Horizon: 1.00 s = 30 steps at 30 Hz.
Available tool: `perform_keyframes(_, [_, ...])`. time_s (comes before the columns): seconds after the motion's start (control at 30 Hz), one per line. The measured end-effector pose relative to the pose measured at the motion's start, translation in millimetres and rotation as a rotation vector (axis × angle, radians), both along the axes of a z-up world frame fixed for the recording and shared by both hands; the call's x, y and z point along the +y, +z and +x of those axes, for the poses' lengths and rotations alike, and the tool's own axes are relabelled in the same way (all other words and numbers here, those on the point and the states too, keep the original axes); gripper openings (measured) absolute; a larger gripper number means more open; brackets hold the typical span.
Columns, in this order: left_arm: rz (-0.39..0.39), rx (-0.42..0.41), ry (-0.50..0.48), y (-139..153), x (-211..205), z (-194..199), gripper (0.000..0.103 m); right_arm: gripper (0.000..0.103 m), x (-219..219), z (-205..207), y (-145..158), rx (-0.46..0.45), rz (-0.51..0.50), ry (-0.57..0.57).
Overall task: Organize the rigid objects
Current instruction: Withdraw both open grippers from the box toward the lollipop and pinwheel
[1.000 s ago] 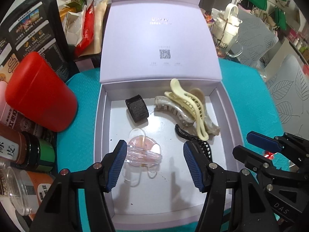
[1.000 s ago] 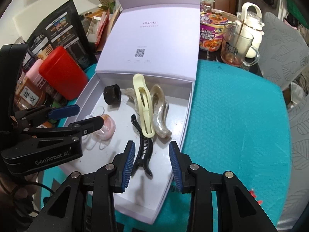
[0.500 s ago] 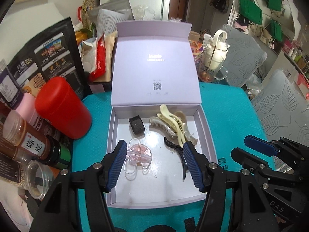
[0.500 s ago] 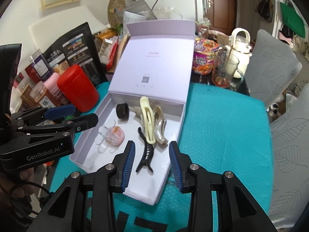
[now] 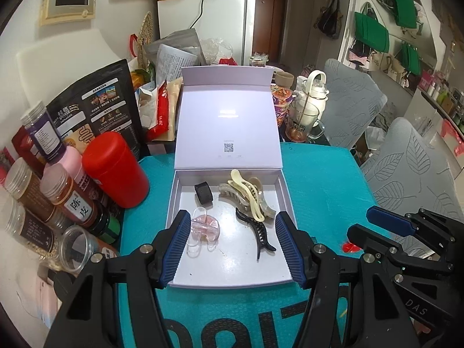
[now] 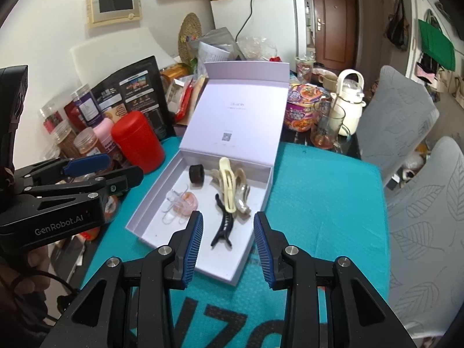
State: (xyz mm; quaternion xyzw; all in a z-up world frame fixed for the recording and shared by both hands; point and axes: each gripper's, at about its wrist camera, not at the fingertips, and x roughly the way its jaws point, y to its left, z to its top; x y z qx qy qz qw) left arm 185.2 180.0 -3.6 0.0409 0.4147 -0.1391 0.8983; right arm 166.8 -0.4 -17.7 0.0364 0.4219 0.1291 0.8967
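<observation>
Both the left hand-held gripper [image 5: 233, 245] and right hand-held gripper [image 6: 228, 245] have drawn back from the open lilac cardboard box [image 5: 229, 282], its hair clips now farther off.

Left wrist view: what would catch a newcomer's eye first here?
The open lilac box sits mid-table on the teal mat, lid up, holding hair clips: a black claw clip, a cream clip across a pearly one, and a pink clear clip. A red canister stands to its left among spice jars.

The tabletop [image 5: 319, 179], under a teal mat, carries an open lilac box [image 5: 229, 278], a red canister [image 5: 114, 171] and spice jars [image 5: 72, 200].
</observation>
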Motion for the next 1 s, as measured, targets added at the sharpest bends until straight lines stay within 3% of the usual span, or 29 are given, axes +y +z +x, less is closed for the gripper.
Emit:
perform_keyframes(0.6, [-0.022, -0.043, 0.102, 28, -30, -81, 0.060, 0.040, -42, -64, 32, -0.055, 0.003, 0.099])
perform_keyframes(0.7, [-0.017, -0.044, 0.116, 31, -40, -96, 0.060, 0.046, -53, -76, 35, -0.062, 0.006, 0.110])
perform_keyframes(1.0, [-0.042, -0.052, 0.161, 36, -70, -140, 0.060, 0.051, -88, -112, 44, -0.085, 0.000, 0.149])
